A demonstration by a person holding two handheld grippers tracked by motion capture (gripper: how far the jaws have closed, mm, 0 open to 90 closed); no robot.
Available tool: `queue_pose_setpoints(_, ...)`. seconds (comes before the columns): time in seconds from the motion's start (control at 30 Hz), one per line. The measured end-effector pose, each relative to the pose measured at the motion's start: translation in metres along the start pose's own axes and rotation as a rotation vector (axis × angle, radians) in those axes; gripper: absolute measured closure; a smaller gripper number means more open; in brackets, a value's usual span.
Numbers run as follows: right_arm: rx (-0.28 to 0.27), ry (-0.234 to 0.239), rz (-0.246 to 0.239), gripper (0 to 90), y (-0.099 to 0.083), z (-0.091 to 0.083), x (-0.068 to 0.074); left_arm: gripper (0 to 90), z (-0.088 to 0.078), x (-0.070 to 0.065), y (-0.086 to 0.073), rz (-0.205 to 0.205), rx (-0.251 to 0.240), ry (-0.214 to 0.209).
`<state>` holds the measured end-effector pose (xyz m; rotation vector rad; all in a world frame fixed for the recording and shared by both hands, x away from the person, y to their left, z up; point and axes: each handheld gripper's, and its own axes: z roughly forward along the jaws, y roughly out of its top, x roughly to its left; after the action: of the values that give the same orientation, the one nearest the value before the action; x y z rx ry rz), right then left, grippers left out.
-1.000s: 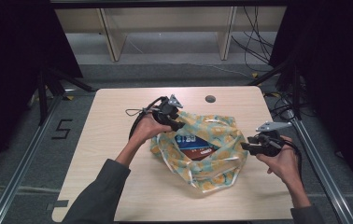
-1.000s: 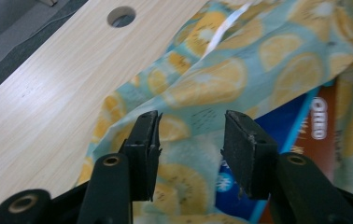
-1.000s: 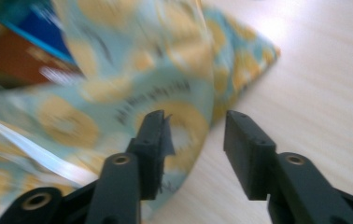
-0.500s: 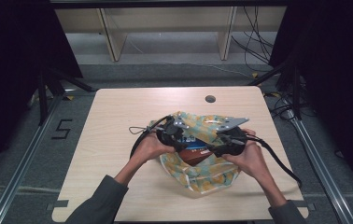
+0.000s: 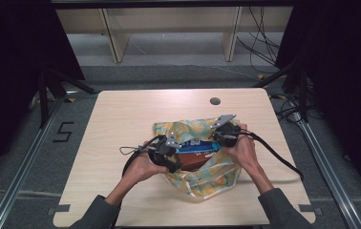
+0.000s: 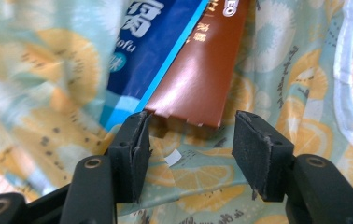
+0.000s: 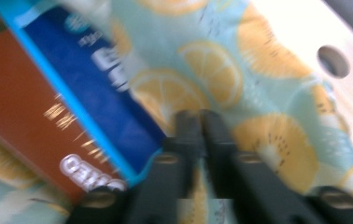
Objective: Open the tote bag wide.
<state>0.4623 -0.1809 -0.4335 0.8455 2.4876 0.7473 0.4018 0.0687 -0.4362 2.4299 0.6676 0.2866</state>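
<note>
Fabric of the lemon-print cloth (image 5: 202, 176), spread mid-worktop (image 5: 121, 119) under the blue packet (image 6: 156, 42) and brown packet (image 6: 202, 70), we judge soft and light; take it at a corner. Left hand-held gripper (image 6: 191, 149) has just opened, jaws empty over the cloth. Right hand-held gripper (image 7: 201, 126) has just closed, seemingly pinching cloth

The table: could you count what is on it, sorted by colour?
Lemon-print bag, pale green and yellow: 1
Blue packet: 1
Brown packet: 1
Black hand-held grippers, the left gripper and the right gripper: 2
Total: 5
Both packets lie inside the bag on the table.
</note>
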Motion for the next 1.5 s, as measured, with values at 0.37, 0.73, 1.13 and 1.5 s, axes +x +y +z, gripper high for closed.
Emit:
queue_pose_setpoints(0.37, -0.030, -0.030, 0.107, 90.0, 0.007, -0.003, -0.035, 37.7, -0.001, 0.018, -0.016, -0.087, 0.016, 0.205)
queue_pose_setpoints(0.73, -0.030, -0.080, 0.185, 90.0, 0.007, 0.013, -0.065, 35.0, 0.022, 0.040, -0.023, -0.241, -0.009, 0.123)
queue_pose_setpoints(1.13, -0.183, 0.161, 0.218, 50.5, 0.014, -0.030, -0.035, 86.6, 0.007, 0.040, -0.020, -0.141, -0.097, 0.108)
queue_pose_setpoints(1.5, -0.045, 0.008, 0.096, 90.0, 0.018, -0.001, -0.028, 86.6, -0.005, 0.026, -0.025, -0.061, -0.081, 0.088)
